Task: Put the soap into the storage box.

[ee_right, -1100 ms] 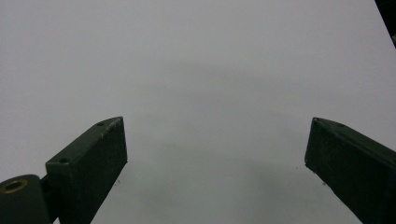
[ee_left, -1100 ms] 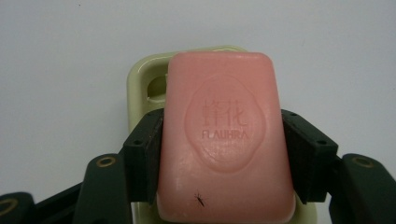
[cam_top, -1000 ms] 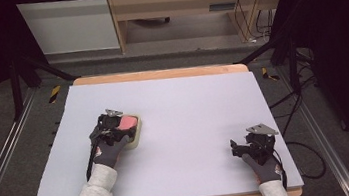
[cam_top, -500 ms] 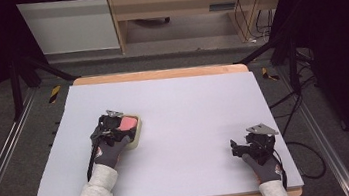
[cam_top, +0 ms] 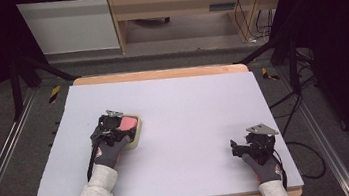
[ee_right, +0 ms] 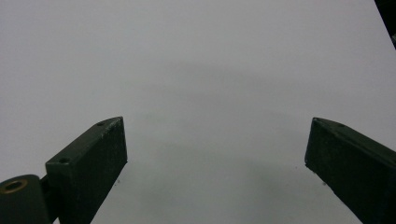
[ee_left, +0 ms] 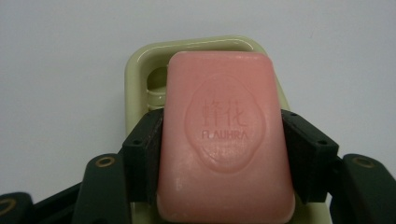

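- High view, left side: the left claw (cam_top: pixel 115 126), held in a gloved left hand (cam_top: pixel 110 151) with a pale grey sleeve, lies on the flat pale lavender-grey worktop (cam_top: pixel 189 111), reaching over a rounded rectangular pink bar of soap (cam_top: pixel 126 122) that sits in a pale yellow-green plastic soap dish (cam_top: pixel 136 133).
- Left gripper view adds what the high view is too small to give: the left claw (ee_left: pixel 223 140) has its two black jaws pressed against the long sides of the pink bar of soap (ee_left: pixel 224 135), clamped on it.
- That view also shows an oval stamp with raised characters and lettering on the bar's top face, and the soap dish (ee_left: pixel 140 70) under it, its rim and a rounded recess showing beyond the bar's far end.
- Whether the bar touches the dish floor or is held just above it cannot be told.
- High view, right side: the right claw (cam_top: pixel 241 147) rests near the worktop's front right corner, well apart from the soap, with a grey three-cornered plate (cam_top: pixel 262 129) on top and the gloved right hand (cam_top: pixel 266 165) behind it.
- Right gripper view: the right claw (ee_right: pixel 215 154) has its jaws wide apart over bare worktop (ee_right: pixel 196 70), nothing between them.
- Compared with the frames a second and half a second ago, both hands, the soap and the dish sit in the same places; no shift is visible.
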Demonstrator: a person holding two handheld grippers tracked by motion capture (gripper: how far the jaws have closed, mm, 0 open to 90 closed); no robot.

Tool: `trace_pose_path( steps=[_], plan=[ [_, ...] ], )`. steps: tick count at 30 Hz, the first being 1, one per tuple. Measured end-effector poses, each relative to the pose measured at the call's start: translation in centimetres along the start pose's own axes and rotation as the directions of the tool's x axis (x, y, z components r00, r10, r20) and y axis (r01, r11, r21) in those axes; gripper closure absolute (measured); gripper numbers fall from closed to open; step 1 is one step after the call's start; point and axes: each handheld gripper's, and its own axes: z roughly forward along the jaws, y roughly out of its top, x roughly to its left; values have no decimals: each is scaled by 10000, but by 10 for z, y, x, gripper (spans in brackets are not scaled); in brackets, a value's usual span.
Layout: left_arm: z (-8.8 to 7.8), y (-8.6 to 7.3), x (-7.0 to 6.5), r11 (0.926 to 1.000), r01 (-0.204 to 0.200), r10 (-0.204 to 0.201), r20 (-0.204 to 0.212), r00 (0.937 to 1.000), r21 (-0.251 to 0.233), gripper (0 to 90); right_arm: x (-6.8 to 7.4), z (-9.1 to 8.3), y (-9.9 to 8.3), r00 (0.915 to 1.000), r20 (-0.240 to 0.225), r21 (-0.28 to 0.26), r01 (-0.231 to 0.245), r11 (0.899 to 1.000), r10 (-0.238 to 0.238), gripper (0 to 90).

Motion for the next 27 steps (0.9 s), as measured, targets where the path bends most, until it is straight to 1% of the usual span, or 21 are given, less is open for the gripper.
trace_pose_path(
  steps=[11,13,14,15,20,22,27],
  plan=[
    [-1,0,-1,10000,-82,82,-29,10000,35,367,0,0,0,10000,7,-45,15,10000,-15,59],
    [-4,0,0,9999,-50,51,36,10000,-136,348,-1,0,0,10000,9,-47,17,10000,-17,60],
    [-6,2,0,9998,-23,25,123,9999,-199,311,-1,0,0,10000,1,-54,32,10000,-32,59],
    [-7,2,-1,9997,-5,10,172,9999,-247,297,-1,0,0,10000,0,-57,33,10000,-33,59],
    [-14,5,-2,9991,-67,77,230,9997,-415,295,0,-1,0,10000,-6,-52,12,10000,-12,60],
    [-17,5,-2,9988,-22,36,283,9996,-486,293,0,-1,0,10000,1,-51,-37,10000,37,60],
    [-30,7,-1,9970,83,-46,487,9988,-766,277,-1,-1,0,9999,9,-53,-130,9999,130,59]
  ],
)
